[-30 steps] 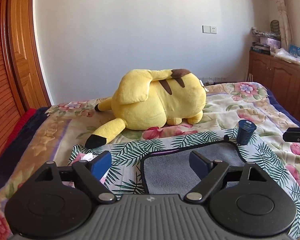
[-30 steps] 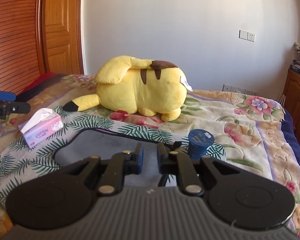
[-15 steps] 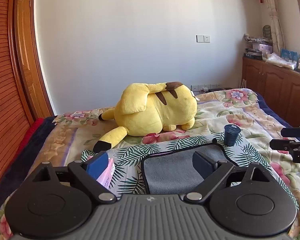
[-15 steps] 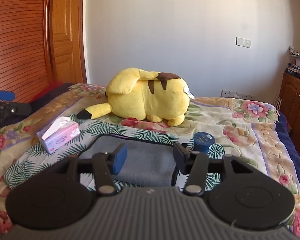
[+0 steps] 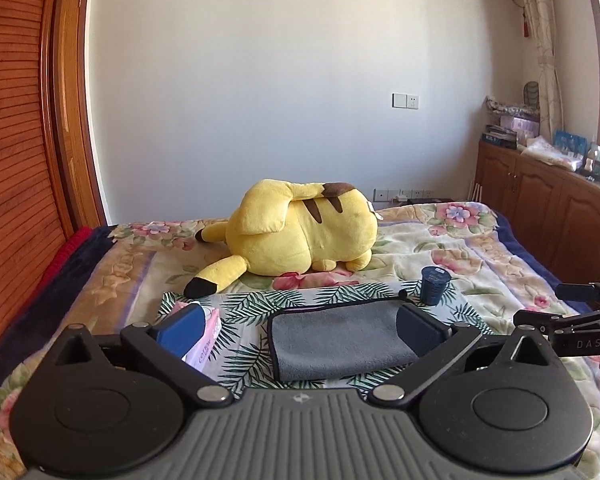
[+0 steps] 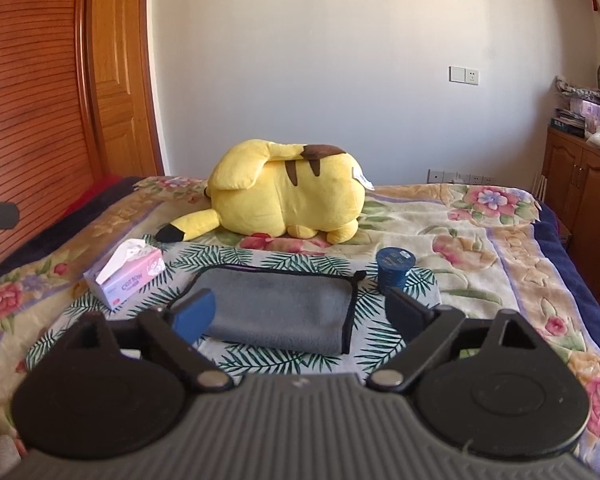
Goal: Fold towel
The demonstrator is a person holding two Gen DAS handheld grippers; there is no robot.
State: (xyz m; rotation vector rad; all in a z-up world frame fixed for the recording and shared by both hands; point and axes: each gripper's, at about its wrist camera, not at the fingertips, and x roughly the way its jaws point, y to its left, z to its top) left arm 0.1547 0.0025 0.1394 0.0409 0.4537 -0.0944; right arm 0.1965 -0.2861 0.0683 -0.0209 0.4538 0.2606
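A grey towel [image 5: 342, 338] with a black hem lies folded flat on a palm-leaf cloth [image 5: 260, 300] on the bed. It also shows in the right wrist view [image 6: 280, 312]. My left gripper [image 5: 300, 330] is open and empty, raised above and in front of the towel. My right gripper [image 6: 300, 314] is open and empty, also raised short of the towel. The right gripper shows at the right edge of the left wrist view [image 5: 572, 312].
A yellow plush toy [image 5: 300, 236] lies behind the towel. A pink tissue box [image 6: 126, 276] sits left of the towel. A dark blue cup [image 6: 394, 270] stands at its far right corner. Wooden wardrobe at left, cabinets at right.
Both grippers have risen and pulled back from the towel. The right gripper has gone from shut to wide open. The towel lies still.
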